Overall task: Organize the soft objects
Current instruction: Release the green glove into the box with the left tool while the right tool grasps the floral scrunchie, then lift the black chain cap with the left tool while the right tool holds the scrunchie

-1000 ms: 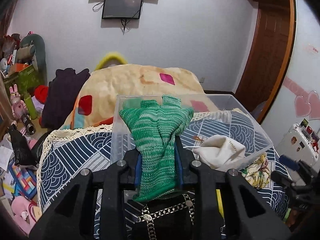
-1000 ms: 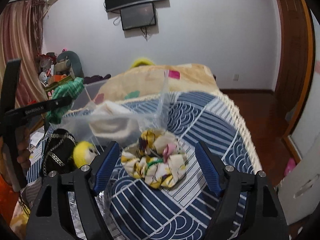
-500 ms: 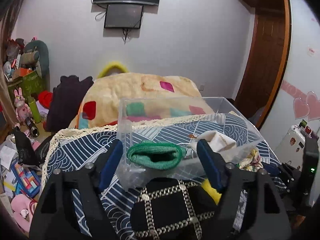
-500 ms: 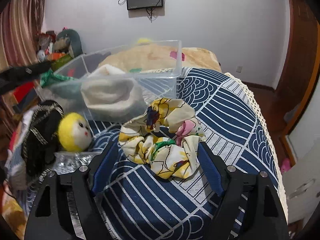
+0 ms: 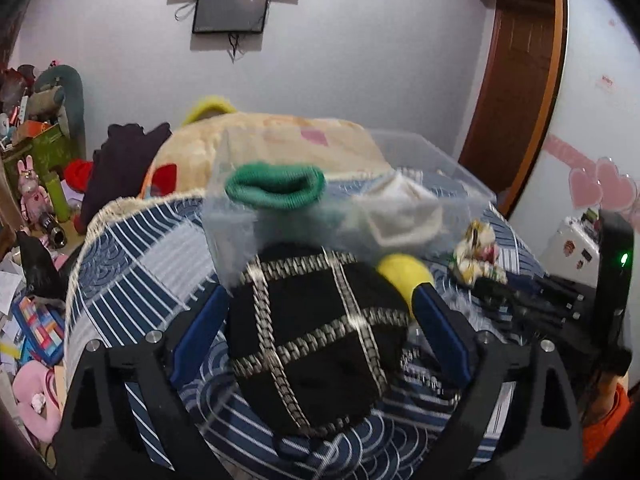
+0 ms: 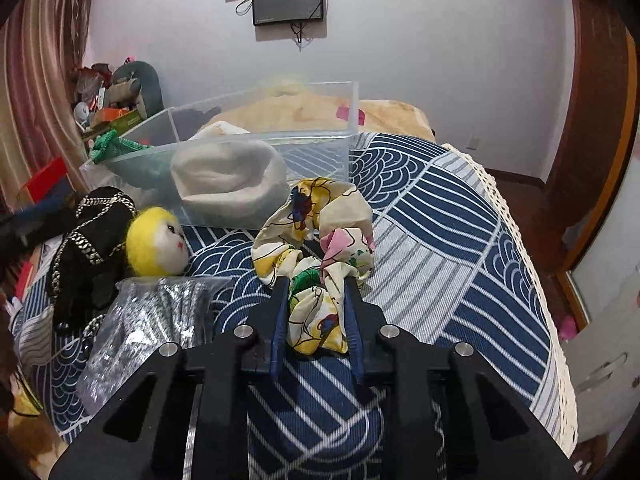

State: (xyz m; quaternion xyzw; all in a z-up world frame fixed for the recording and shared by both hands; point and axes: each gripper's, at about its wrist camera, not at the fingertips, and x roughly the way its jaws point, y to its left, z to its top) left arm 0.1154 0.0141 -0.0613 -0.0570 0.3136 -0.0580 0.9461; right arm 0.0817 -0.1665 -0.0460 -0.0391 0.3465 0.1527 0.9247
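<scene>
A clear plastic bin (image 5: 440, 160) (image 6: 256, 136) on the blue patterned bedspread holds a green knit piece (image 5: 276, 190) (image 6: 112, 148) and a cream soft item (image 5: 404, 212) (image 6: 228, 184). My left gripper (image 5: 320, 320) is open, its jaws on either side of a black doll body with silver braid (image 5: 316, 332) (image 6: 92, 236); the doll's yellow-haired head (image 5: 404, 276) (image 6: 158, 240) lies beside it. My right gripper (image 6: 316, 300) is shut on a floral fabric scrunchie (image 6: 316, 240) (image 5: 476, 248) that lies in front of the bin.
A clear bag of silver material (image 6: 152, 320) lies left of my right gripper. A cream blanket (image 5: 272, 148) is piled behind the bin. Clutter and toys (image 5: 36, 184) fill the floor at the left. The bed's lace edge (image 6: 520, 240) runs along the right.
My left gripper let go of the green knit piece in the bin, opened, and dropped down around the black doll. My right gripper moved forward and closed on the floral scrunchie.
</scene>
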